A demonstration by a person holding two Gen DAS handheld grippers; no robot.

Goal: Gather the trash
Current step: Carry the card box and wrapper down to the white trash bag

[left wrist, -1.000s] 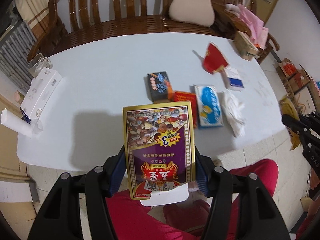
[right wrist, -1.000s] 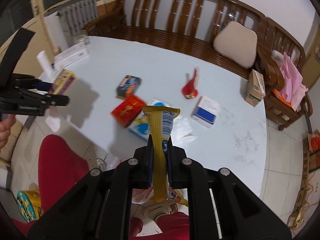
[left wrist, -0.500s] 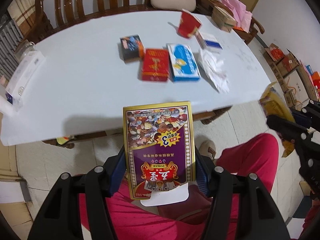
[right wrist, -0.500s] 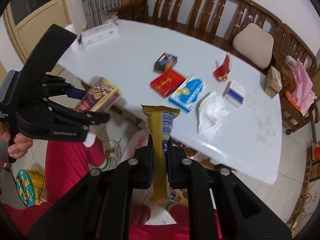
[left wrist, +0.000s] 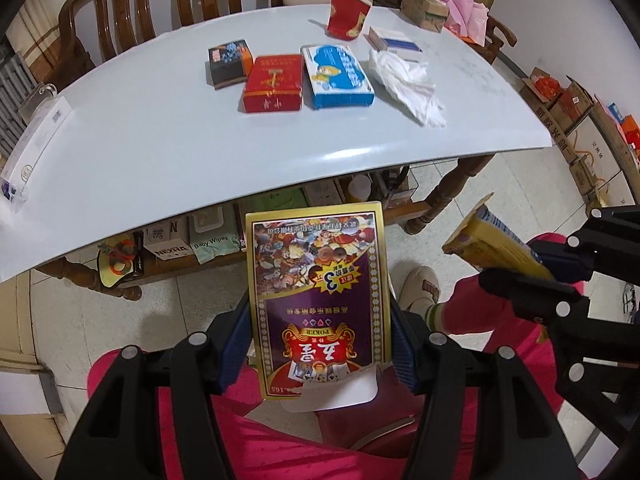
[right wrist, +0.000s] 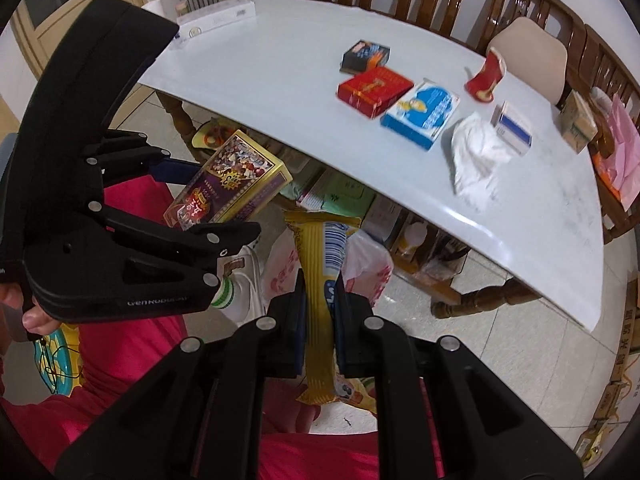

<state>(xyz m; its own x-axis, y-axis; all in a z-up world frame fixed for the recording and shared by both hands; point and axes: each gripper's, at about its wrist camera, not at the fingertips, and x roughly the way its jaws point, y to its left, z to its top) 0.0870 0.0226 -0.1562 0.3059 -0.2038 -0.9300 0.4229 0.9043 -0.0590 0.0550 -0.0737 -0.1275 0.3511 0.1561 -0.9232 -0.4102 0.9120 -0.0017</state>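
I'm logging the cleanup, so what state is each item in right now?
Left tool: shut on the poker card box, off the table.
Right tool: shut on the yellow snack wrapper, off the table.
Red box: lying flat on the table.
Blue box: lying flat, beside the red box.
Dark box: on the table.
Red paper cup: crumpled.
White tissue: crumpled, loose.
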